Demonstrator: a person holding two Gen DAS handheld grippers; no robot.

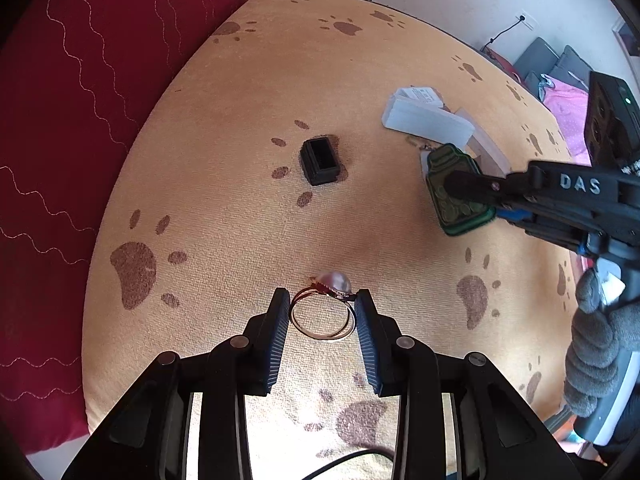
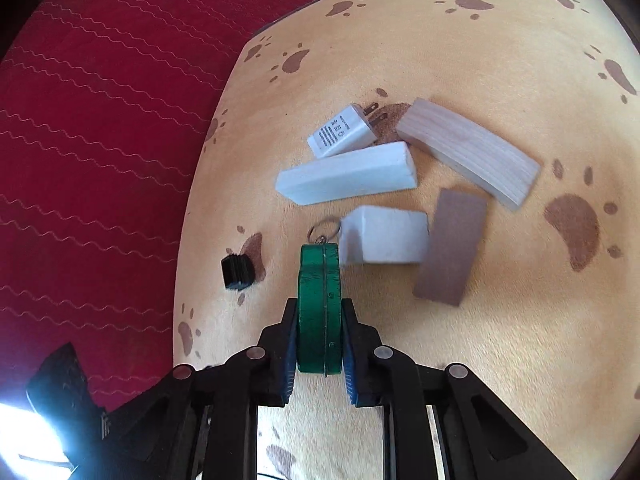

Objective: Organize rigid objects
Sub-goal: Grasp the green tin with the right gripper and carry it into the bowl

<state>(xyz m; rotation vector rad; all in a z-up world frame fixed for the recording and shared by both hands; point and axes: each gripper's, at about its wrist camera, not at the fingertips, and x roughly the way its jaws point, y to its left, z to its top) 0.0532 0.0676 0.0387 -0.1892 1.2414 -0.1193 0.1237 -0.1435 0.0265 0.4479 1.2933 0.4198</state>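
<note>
My left gripper point(image 1: 322, 300) is shut on a gold ring with a pink pearl point(image 1: 323, 314), held just above the tan paw-print blanket point(image 1: 240, 100). My right gripper point(image 2: 319, 312) is shut on a green keychain tag point(image 2: 320, 304), held on edge; its key ring point(image 2: 322, 229) hangs at the far end. In the left wrist view the green tag point(image 1: 454, 194) and the right gripper show at the right. A small black box point(image 1: 319, 161) lies ahead of the ring; it also shows in the right wrist view point(image 2: 237, 271).
A cluster lies ahead of the right gripper: white charger plug point(image 2: 343, 131), long white block point(image 2: 348, 174), short white block point(image 2: 386, 240), light wood block point(image 2: 468, 151), dark brown slab point(image 2: 451, 246). A red quilt point(image 2: 88, 128) borders the blanket on the left.
</note>
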